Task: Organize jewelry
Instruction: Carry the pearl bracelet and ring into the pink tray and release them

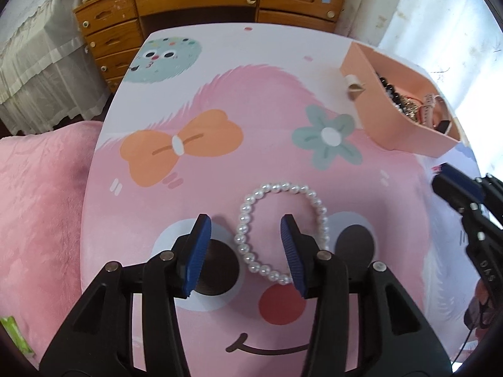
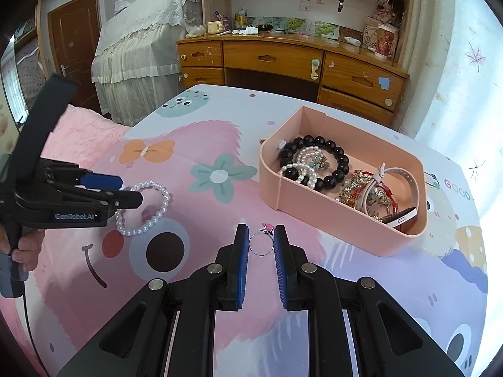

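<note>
From the left wrist, the left gripper (image 1: 246, 235) hangs spread over the pearl bracelet (image 1: 281, 231) lying on the table (image 1: 220, 94), straddling its near-left arc; closing comes next. From the right wrist, the right gripper (image 2: 261, 245), also unclenched, brackets a small ring (image 2: 261, 245) just short of the pink box (image 2: 330, 216), so a gentle pinch and lift follow.

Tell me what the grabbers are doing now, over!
Left gripper open over pearl bracelet. Right gripper open around ring. Pink box holds other jewelry. Nothing blocking.

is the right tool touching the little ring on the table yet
Apart. The right wrist view shows the ring lying on the table between the right tool's open fingers, with a strip of tabletop visible on each side of it.
</note>
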Motion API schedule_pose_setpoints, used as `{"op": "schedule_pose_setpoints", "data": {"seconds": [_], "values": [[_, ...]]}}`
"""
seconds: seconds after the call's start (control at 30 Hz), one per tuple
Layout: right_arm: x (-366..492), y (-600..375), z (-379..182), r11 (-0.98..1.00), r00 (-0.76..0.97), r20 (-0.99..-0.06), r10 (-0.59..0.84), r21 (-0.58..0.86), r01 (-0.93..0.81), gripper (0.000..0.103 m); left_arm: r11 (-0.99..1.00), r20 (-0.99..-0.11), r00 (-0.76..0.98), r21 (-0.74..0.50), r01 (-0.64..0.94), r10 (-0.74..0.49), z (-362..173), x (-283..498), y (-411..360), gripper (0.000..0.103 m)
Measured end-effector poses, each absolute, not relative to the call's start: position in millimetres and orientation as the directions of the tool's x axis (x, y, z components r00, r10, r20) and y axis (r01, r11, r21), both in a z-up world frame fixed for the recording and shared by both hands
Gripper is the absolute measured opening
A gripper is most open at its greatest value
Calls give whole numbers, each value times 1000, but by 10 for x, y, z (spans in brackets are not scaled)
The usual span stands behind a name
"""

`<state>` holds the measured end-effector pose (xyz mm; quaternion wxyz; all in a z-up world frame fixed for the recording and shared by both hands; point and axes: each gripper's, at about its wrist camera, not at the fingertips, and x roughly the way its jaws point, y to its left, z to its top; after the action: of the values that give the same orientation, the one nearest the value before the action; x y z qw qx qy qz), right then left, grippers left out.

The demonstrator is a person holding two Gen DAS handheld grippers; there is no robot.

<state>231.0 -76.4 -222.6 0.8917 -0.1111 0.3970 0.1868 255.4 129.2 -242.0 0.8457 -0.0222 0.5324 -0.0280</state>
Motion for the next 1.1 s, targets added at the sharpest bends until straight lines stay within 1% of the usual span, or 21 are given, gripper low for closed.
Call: {"op": "schedule_pose_setpoints", "data": {"seconds": [0.03, 0.07, 0.1, 0.17, 0.2, 0.27, 0.33, 0.53, 0.7, 0.97, 1.1], "values": [[2287, -781, -2212, 905, 616, -749, 246, -50, -422, 16, 998, -899, 432, -65, 25, -70, -2431, 2554, 1297, 41], [2294, -794, -2201, 905, 615, -749, 247, -50, -423, 16, 998, -899, 433, -59, 26, -65, -2438, 2547, 1293, 36], [2290, -807, -2193, 905, 615, -749, 247, -50, -424, 16, 998, -899, 433, -56, 26, -62, -2449, 2552, 1296, 35], [2298, -816, -2185, 905, 613, -750, 248, -46, -422, 16, 999, -895, 444, -44, 27, -52, -2457, 2549, 1304, 27], [2295, -824, -2184, 906, 613, -750, 251, -42, -422, 16, 999, -894, 446, -38, 31, -48, -2458, 2545, 1300, 24], [2310, -839, -2171, 906, 612, -748, 258, -33, -422, 16, 999, -891, 452, -34, 39, -48, -2463, 2547, 1304, 13], [2314, -846, -2150, 905, 611, -745, 266, -25, -424, 16, 998, -890, 454, -35, 48, -53, -2460, 2545, 1295, 6], [2297, -925, -2072, 899, 613, -733, 294, -5, -437, 16, 998, -880, 471, -38, 50, -57, -2418, 2532, 1236, 5], [2275, -1016, -1989, 897, 621, -719, 312, 7, -443, 16, 996, -842, 533, -52, 77, -85, -2172, 2495, 1069, 5], [2249, -1274, -1728, 905, 662, -672, 331, 28, -424, 16, 986, -746, 647, -71, 152, -154, -1477, 2466, 636, 5], [2267, -1400, -1574, 913, 695, -640, 327, 24, -408, 16, 977, -682, 704, -78, 200, -198, -1107, 2495, 394, 5]]}}
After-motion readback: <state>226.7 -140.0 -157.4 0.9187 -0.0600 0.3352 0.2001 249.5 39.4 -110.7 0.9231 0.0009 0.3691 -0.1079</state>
